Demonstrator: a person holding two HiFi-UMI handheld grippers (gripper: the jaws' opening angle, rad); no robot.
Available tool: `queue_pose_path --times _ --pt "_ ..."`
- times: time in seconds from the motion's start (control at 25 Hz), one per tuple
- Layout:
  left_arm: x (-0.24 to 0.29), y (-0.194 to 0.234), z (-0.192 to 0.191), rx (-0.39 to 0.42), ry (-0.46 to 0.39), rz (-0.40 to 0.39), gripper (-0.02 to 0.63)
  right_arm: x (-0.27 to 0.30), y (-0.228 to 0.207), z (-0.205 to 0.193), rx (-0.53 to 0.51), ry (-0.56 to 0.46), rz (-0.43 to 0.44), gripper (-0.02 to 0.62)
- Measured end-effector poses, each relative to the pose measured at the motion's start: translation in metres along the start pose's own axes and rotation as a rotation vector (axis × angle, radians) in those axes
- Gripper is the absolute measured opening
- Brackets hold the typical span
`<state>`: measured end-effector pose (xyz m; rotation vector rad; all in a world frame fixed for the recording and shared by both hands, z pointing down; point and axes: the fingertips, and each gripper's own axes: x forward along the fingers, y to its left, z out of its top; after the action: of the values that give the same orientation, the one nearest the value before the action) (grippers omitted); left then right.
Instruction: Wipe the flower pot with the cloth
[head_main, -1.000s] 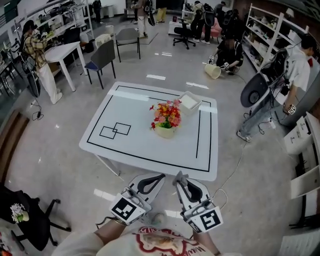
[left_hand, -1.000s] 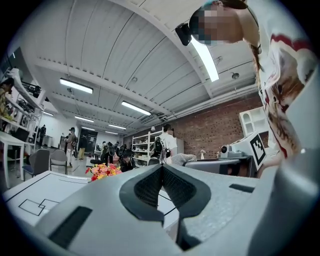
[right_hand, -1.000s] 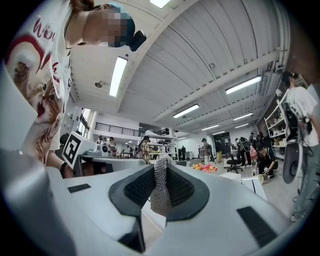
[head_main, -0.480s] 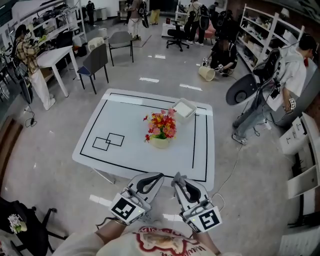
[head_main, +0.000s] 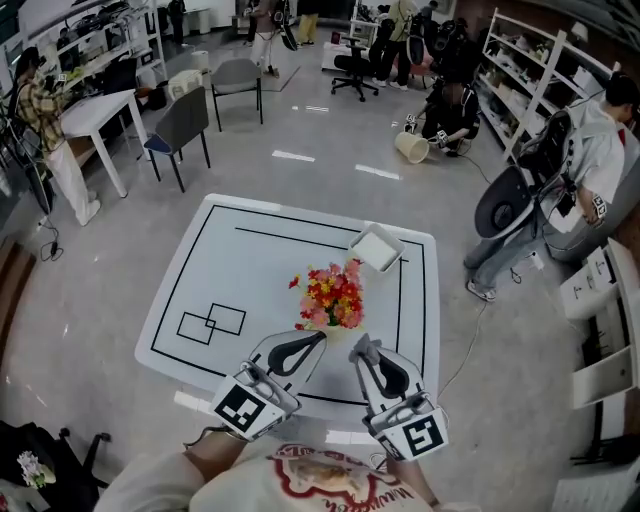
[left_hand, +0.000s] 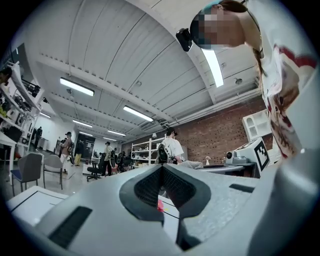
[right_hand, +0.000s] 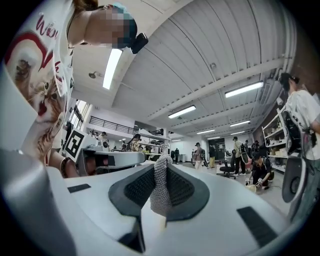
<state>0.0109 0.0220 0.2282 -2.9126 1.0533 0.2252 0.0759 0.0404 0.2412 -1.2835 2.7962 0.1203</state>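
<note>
Head view, left gripper (head_main: 316, 339) clenched empty, right gripper (head_main: 361, 346) grasping grey cloth (right_hand: 161, 186)

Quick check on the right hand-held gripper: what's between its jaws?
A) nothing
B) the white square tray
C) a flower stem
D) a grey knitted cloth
D: in the right gripper view, the right hand-held gripper has its jaws closed on a grey knitted cloth, which stands folded between them.
</note>
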Motion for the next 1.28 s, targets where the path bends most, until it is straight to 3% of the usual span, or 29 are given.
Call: queue_pose_path --times 0.44,0.64,0.84,1.28 --pt "0.066 0.105 0.006 -0.003 -0.015 -0.039 0.003 0.088 -0.069 0.004 -0.007 -0.02 -0.085 0.057" --pt "0.086 0.119 -0.005 -0.015 -0.015 -0.041 0.003 0.098 -0.087 0.0 -0.004 -0.011 -0.094 0.057" --pt "0.098 0.127 -0.021 -0.014 0.038 -0.008 0.003 0.1 -0.109 -0.006 0.02 0.005 -0.081 0.057" --pt "0.096 0.139 -0.037 -0.033 0.091 0.094 0.003 0.101 -0.129 -0.024 0.022 0.057 0.016 0.057"
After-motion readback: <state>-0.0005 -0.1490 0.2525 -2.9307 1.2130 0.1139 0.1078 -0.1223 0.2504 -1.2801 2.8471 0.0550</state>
